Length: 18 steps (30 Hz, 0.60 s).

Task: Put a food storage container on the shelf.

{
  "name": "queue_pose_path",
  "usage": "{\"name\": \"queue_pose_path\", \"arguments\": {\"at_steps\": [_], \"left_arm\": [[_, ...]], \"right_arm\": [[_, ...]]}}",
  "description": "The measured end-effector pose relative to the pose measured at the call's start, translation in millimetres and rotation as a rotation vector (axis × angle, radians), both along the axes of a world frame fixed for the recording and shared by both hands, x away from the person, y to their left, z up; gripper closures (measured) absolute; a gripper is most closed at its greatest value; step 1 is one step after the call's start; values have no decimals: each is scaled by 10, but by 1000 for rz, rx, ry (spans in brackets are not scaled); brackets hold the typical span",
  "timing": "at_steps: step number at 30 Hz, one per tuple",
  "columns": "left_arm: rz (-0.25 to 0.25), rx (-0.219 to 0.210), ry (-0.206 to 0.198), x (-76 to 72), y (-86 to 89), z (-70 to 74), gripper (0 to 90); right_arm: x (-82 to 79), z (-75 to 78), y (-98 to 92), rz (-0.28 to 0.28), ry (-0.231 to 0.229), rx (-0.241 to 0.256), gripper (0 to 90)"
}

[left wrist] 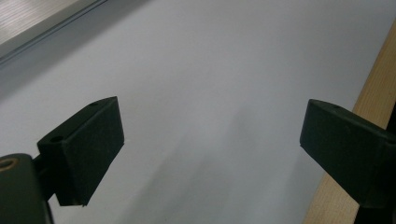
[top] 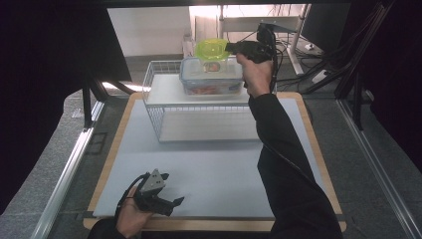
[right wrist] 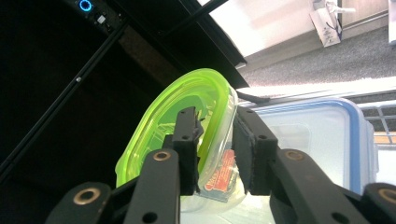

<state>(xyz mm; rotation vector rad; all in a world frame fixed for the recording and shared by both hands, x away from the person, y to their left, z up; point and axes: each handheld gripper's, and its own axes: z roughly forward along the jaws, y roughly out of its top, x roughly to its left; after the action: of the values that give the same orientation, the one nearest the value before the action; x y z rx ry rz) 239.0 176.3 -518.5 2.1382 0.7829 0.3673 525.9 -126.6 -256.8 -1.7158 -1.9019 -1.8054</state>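
A small clear container with a lime-green lid (top: 211, 50) hangs tilted just above a larger clear box with a blue-rimmed lid (top: 211, 75). That box rests on the top shelf of a white wire rack (top: 164, 89). My right gripper (top: 230, 48) is shut on the green-lidded container (right wrist: 187, 112), its jaws clamped on the lid's rim and side wall; the blue-rimmed box (right wrist: 322, 135) lies right behind it. My left gripper (top: 171, 191) hovers open near the table's front left, with nothing between its fingers (left wrist: 86, 149) over the white mat (left wrist: 210, 93).
The white mat (top: 214, 164) covers a wooden table (top: 107, 169). Black frame posts (top: 87, 99) stand at the left and right. Cables and a monitor (top: 323, 22) sit behind the rack. The rack's lower shelf (top: 209, 127) carries nothing.
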Motion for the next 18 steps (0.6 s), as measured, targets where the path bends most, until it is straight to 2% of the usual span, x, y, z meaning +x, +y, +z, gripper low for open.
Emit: {"name": "queue_pose_path", "arguments": {"at_steps": [6,8,10,15,18], "left_arm": [[-1,0,0,-1,-3,-1,64],[-2,-1,-1,-2,-2,0,63],[-1,-1,-1,-2,-2,0,63],[-1,-2,-3,-3,-1,-1,63],[-1,-5,-6,-3,4,2,63]], "right_arm": [[12,-7,8,9,-13,-20,629],[22,-14,17,21,-21,-33,555],[30,-27,25,35,-9,-33,504],[28,-26,-8,50,-36,-39,358],[0,-10,-48,66,-71,-60,286]]}}
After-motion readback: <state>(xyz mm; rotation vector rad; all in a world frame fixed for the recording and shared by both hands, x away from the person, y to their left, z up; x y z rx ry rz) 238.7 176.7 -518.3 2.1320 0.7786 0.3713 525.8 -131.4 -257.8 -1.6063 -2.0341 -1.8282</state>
